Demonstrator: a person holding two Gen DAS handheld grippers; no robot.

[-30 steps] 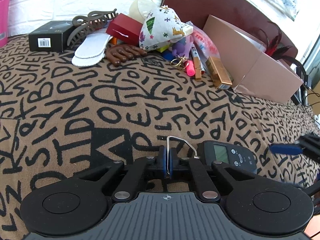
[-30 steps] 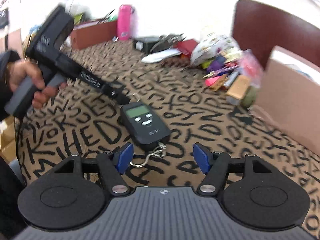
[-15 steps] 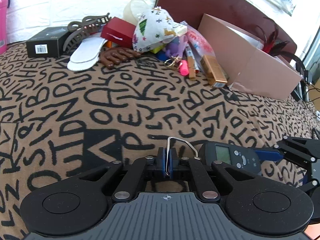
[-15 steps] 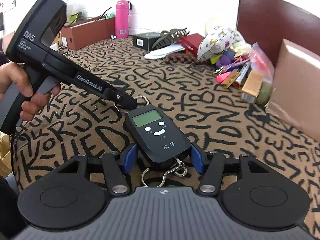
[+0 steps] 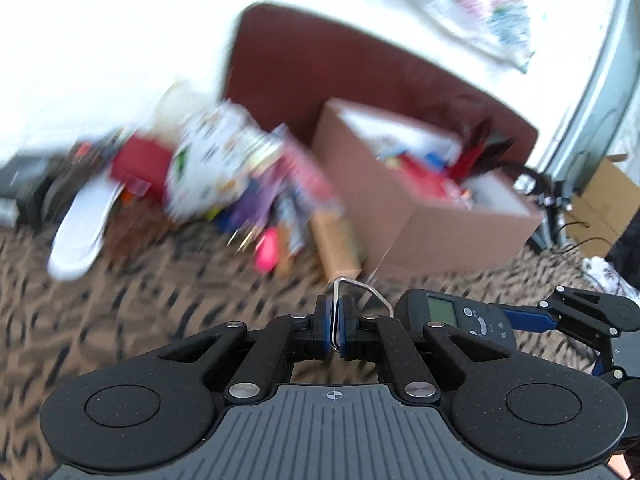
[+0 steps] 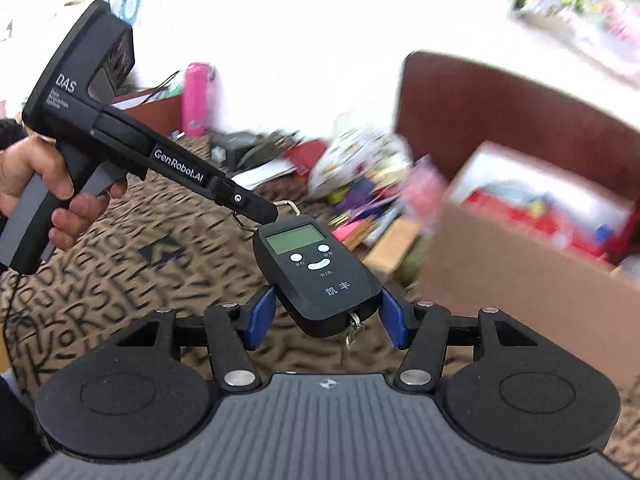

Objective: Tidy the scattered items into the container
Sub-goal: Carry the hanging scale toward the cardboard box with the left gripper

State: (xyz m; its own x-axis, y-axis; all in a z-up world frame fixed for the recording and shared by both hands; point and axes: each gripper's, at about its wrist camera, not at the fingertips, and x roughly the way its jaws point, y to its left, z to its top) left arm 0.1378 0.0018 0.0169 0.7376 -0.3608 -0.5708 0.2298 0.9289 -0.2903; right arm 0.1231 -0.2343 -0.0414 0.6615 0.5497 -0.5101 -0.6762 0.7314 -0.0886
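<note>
Letter-print tablecloth [image 6: 100, 280] below; left gripper [image 5: 336, 330] clenches the luggage scale's [image 6: 316, 276] wire loop [image 5: 360, 290], right gripper [image 6: 326, 320] clasps its body, steadying it toward the cardboard box [image 5: 432, 216] at one o'clock.

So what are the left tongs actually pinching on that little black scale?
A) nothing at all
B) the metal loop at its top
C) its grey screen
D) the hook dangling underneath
B: the left tongs are shut on the metal loop at the top of the black scale, while the right tongs clasp the scale's body from both sides.
</note>
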